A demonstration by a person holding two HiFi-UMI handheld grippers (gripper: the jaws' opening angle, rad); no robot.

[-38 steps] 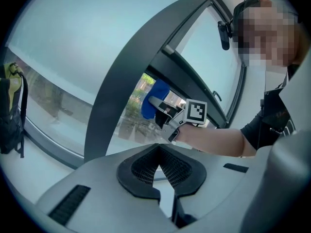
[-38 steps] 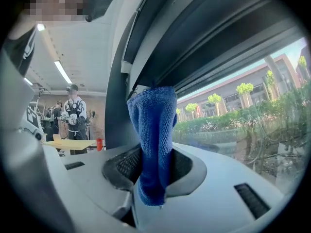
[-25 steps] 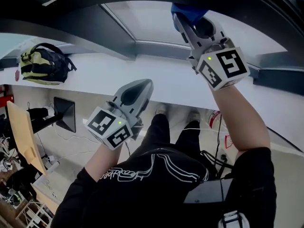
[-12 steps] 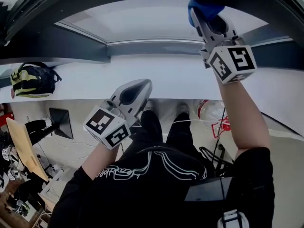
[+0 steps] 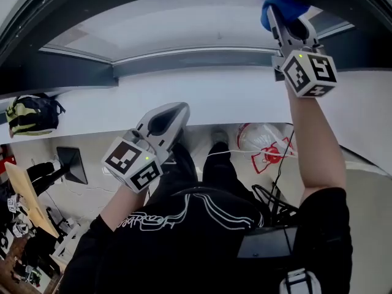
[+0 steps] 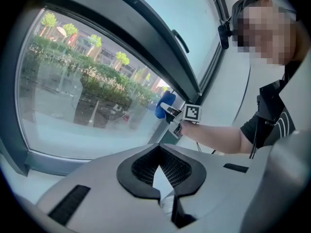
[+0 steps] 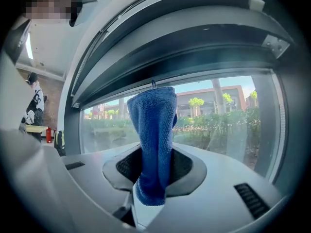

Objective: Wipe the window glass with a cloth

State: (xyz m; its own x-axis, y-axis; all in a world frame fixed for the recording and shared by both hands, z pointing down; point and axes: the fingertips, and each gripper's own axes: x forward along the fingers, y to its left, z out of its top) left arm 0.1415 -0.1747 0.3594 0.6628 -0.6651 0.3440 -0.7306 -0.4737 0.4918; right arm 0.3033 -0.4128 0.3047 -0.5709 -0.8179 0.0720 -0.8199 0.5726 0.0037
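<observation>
A blue cloth (image 5: 280, 7) presses against the window glass (image 5: 184, 23) near the top right, with my right gripper (image 5: 277, 18) shut on it. In the right gripper view the cloth (image 7: 155, 140) stands up between the jaws, its upper end against the glass (image 7: 223, 120) just under the dark top frame. My left gripper (image 5: 179, 112) hangs lower, in front of the white sill (image 5: 233, 100), with its jaws closed and nothing in them. From the left gripper (image 6: 163, 176) view, the cloth (image 6: 164, 105) shows at the pane's right edge, against the glass (image 6: 77, 91).
A dark frame bar (image 5: 184, 60) runs under the pane. A backpack (image 5: 29, 113) lies on the sill at far left. A window handle (image 6: 180, 40) sticks out of the frame. A plastic bag (image 5: 263, 144) and cables lie on the floor below.
My right gripper has slid to the right along the top of the glass with the cloth. The head view has swung right too. The left gripper has stayed low by the sill.
</observation>
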